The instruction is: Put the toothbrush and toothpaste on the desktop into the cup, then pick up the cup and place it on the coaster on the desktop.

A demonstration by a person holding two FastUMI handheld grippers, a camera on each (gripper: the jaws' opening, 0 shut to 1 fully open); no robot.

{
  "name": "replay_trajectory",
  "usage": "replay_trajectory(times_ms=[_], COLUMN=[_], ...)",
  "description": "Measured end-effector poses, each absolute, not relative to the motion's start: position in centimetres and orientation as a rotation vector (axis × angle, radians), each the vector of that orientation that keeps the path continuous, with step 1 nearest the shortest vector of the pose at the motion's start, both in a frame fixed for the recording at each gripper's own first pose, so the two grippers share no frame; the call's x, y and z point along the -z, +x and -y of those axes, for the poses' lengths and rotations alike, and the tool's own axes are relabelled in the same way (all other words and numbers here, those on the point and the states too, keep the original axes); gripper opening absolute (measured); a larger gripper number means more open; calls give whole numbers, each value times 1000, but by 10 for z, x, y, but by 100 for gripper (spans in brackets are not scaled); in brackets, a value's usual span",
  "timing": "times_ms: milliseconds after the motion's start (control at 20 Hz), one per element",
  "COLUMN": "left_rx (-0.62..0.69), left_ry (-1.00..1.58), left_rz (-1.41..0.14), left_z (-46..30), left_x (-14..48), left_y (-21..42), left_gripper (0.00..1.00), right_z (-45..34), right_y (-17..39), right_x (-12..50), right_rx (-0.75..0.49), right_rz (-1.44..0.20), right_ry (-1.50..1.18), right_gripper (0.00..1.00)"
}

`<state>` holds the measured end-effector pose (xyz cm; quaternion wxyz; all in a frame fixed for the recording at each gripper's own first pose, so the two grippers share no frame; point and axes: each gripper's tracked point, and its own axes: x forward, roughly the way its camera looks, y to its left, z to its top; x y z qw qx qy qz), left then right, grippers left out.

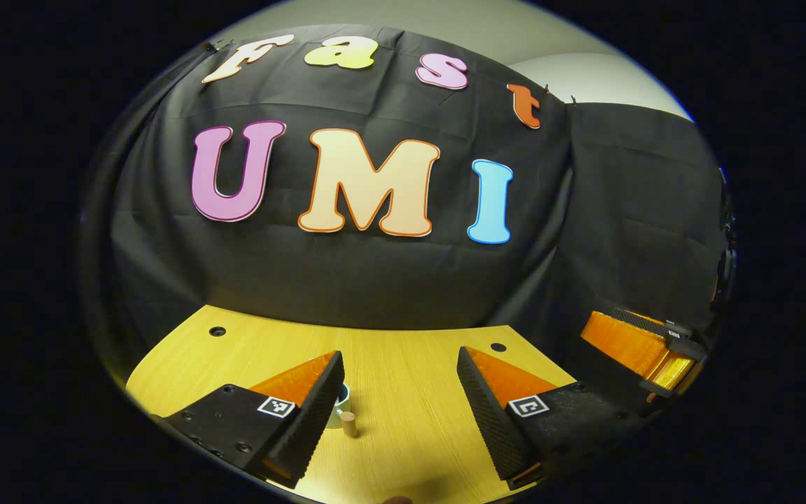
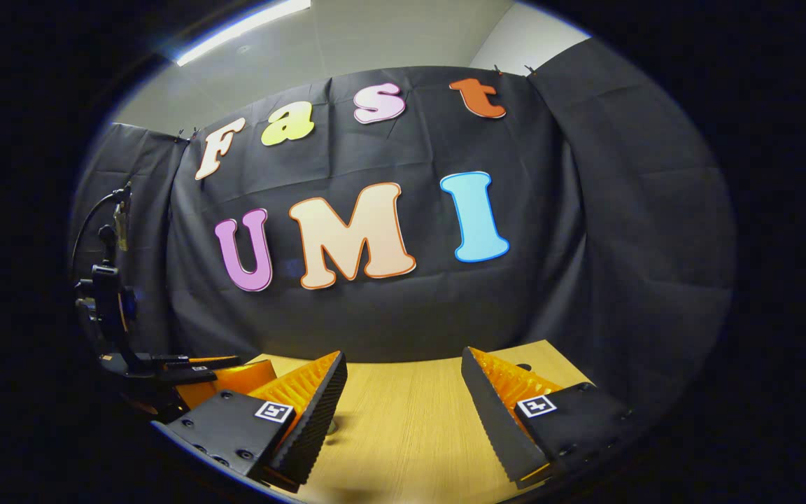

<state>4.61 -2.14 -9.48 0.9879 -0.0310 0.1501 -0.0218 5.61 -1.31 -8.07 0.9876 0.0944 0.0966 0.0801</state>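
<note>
While both grippers hung over the desk (image 1: 403, 350) with jaws wide and empty, the cup (image 1: 340, 404) sat half-hidden behind the left gripper (image 1: 401, 392); right gripper (image 2: 403, 402) alongside. Couldn't tell orientation.

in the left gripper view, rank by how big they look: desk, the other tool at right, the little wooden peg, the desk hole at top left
1. desk
2. other tool, nearer the camera, so unsure
3. wooden peg
4. hole, looks about the same as the peg
</note>
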Motion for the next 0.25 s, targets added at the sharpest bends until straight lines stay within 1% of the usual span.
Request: replay_trajectory(times_ms=[250], left_rx=[69], left_ry=[-58], left_rz=[-290], left_z=[29], left_x=[89], left_y=[45], left_gripper=[94], right_z=[17], right_y=[51], right_x=[67], right_rx=[-149], right_rz=[-161], right_ry=[197], right_gripper=[100])
